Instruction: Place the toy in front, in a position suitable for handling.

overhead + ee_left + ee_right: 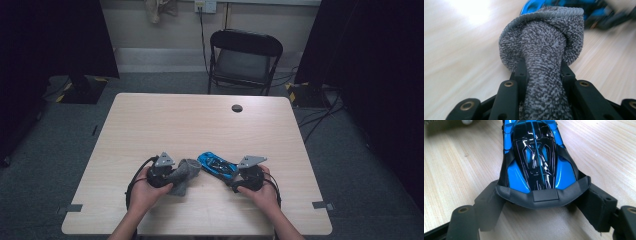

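With the left gripper (172,175) clamped on the grey sock (544,57) at lower centre of the worktop (150,125) and the right gripper (239,177) pinching the blue toy car (534,157) just beside it, wiping looks to be in hand, and next the sock must meet the car

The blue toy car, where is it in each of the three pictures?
High view: the blue toy car lies at the near middle of the table, between the two grippers.
Left gripper view: along the top edge, blurred, behind the grey sock.
Right gripper view: centre, its rear between the jaws.
Shared landmark: the pale wooden tabletop.
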Motion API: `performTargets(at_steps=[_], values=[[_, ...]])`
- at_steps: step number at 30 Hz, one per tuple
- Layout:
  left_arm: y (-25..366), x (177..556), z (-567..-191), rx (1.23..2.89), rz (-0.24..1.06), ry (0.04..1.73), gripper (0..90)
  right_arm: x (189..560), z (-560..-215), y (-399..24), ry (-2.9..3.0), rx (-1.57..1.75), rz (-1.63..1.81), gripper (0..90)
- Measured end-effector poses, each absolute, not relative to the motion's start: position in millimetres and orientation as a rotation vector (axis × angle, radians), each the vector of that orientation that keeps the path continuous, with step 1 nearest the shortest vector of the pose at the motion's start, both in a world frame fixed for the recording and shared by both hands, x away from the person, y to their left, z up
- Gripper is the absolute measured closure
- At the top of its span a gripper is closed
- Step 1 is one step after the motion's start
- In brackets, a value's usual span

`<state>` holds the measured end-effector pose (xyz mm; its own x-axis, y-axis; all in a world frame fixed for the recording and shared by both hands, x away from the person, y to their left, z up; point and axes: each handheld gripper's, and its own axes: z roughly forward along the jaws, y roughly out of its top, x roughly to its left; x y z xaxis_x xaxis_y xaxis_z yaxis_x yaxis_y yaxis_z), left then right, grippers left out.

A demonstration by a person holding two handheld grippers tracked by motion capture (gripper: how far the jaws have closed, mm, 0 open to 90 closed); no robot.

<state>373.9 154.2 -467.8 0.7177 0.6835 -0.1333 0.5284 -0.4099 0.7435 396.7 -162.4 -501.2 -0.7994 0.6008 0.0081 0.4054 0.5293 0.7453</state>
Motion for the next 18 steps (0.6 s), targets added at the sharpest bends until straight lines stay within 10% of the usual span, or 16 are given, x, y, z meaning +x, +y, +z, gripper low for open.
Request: performTargets(at_steps=[18], values=[[69.5, 405.3, -452.8, 2.054, 0.171, 0.787, 67.6, 397.1, -501.2, -162.3, 2.522, 0.845, 1.133, 24.8]])
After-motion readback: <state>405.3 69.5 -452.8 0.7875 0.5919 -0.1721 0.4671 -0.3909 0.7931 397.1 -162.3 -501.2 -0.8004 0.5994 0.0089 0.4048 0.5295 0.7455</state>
